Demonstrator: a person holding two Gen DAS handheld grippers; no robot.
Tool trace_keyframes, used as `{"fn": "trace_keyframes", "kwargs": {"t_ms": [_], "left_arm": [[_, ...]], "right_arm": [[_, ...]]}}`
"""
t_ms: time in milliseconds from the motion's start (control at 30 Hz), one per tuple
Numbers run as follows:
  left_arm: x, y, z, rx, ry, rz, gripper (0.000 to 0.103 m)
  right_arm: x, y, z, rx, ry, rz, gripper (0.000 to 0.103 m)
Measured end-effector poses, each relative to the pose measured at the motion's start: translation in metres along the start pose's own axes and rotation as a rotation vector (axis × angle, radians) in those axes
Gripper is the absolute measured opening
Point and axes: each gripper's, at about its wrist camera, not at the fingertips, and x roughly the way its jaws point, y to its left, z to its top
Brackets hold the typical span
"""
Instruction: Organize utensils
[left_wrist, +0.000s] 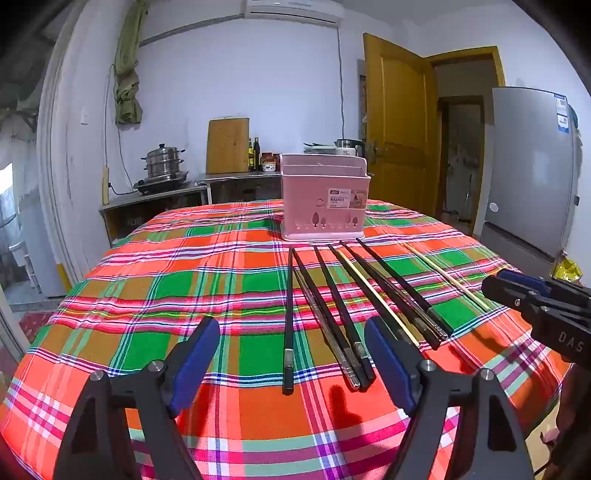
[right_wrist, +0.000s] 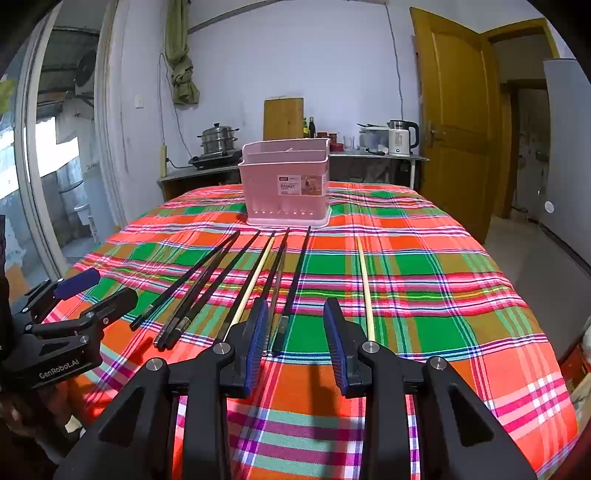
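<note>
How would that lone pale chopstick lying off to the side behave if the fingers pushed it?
The pale chopstick looks thin and straight, so probably stiff and light. Lying flat on the checked tablecloth, it may roll or slide sideways when nudged, though the cloth's wrinkles might slow it.

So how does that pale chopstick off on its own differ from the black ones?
The pale chopstick is light wood; the black chopsticks are dark with metal-looking ends. The pale one lies alone, apart to the right; the black ones lie close together, some touching. All lie flat on the cloth, pointing toward the pink basket.
</note>
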Motion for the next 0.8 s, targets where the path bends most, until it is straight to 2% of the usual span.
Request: {"fn": "trace_keyframes", "kwargs": {"t_ms": [800], "left_arm": [[0.0029, -0.0011, 0.0012, 0.002, 0.012, 0.002, 0.077]], "right_arm": [[-0.0029, -0.0030, 0.0011, 0.002, 0.000, -0.001, 0.032]]}}
